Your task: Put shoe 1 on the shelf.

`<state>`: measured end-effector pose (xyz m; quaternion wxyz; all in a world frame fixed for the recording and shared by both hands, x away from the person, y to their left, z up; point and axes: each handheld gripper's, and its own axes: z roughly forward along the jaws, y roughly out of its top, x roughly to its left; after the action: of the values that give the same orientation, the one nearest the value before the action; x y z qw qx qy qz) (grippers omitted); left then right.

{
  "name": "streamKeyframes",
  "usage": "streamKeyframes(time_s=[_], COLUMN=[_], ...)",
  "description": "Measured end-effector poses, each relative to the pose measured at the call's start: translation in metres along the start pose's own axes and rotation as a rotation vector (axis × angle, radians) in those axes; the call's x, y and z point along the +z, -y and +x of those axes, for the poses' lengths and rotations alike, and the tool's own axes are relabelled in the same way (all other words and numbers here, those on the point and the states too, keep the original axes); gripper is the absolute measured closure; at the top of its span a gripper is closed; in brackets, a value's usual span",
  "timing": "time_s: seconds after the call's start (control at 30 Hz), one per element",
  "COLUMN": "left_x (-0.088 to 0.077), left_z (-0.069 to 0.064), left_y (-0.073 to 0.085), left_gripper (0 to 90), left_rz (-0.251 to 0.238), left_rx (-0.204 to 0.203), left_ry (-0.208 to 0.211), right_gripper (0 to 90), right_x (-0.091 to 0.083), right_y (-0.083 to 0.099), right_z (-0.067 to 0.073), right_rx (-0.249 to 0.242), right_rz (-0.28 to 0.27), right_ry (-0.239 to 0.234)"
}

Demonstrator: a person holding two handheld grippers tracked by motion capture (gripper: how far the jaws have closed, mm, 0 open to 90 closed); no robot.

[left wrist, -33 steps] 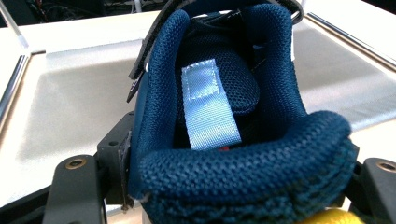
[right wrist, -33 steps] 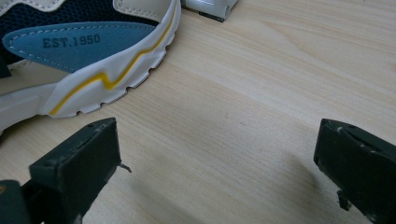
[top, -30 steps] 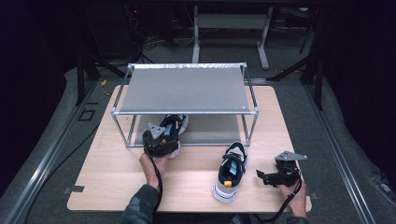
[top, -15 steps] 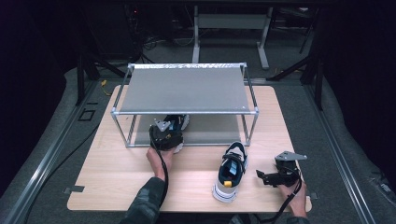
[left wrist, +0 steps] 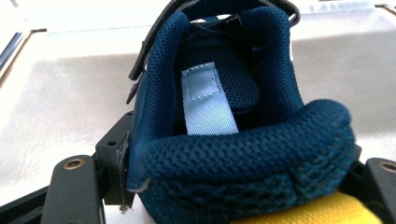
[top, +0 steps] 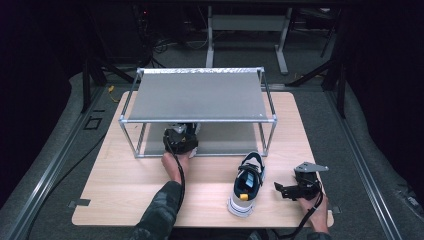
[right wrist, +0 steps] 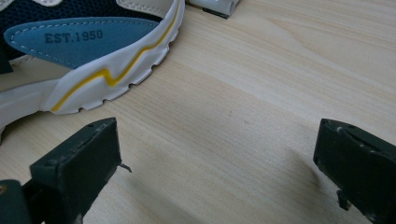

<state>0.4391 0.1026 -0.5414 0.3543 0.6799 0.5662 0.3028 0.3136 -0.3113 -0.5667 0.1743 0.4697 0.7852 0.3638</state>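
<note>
My left gripper (top: 180, 139) is shut on the heel of a navy mesh shoe (left wrist: 215, 116) with a pale blue heel tab. It holds the shoe at the front of a metal rack, under the grey top shelf (top: 197, 95) and over the lower shelf (top: 225, 137). The shoe's front is hidden under the top shelf in the high view. A matching white, navy and yellow shoe (top: 246, 184) lies on the wooden table (top: 125, 185). My right gripper (top: 286, 190) rests open just right of it. In the right gripper view, this shoe's side (right wrist: 93, 51) lies beyond the left jaw.
The rack's front legs (top: 271, 135) stand on the table on either side of the left gripper. A dark floor with rails and stands surrounds the table. Bare wood lies between the right gripper's jaws (right wrist: 219, 158).
My left gripper has carried the navy shoe forward, away from the person, further under the rack's top shelf. The right gripper and the second shoe have stayed still.
</note>
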Motion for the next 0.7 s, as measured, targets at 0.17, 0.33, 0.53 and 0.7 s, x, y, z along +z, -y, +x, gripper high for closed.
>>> streamKeyframes(time_s=[0.17,0.33,0.53,0.7], left_x=[0.006,0.013,0.017,0.017], left_z=[0.001,0.0,0.0,0.0], left_y=[0.0,-0.002,-0.003,-0.004], left_gripper=[25.5,25.0,24.2,22.0], left_rz=[-0.016,-0.018,-0.022,-0.011], left_rx=[-0.006,-0.013,-0.008,0.005], left_ry=[0.03,0.006,0.014,0.014], right_gripper=[0.1,0.1,0.1,0.1], right_x=[0.0,-0.001,-0.001,-0.002], right_y=[0.0,0.0,0.0,0.0], right_z=[0.0,0.0,-0.001,-0.001], right_rx=[0.0,0.005,0.005,0.009], right_rz=[-0.004,-0.002,-0.001,-0.005], right_ry=[0.001,-0.003,-0.002,-0.003])
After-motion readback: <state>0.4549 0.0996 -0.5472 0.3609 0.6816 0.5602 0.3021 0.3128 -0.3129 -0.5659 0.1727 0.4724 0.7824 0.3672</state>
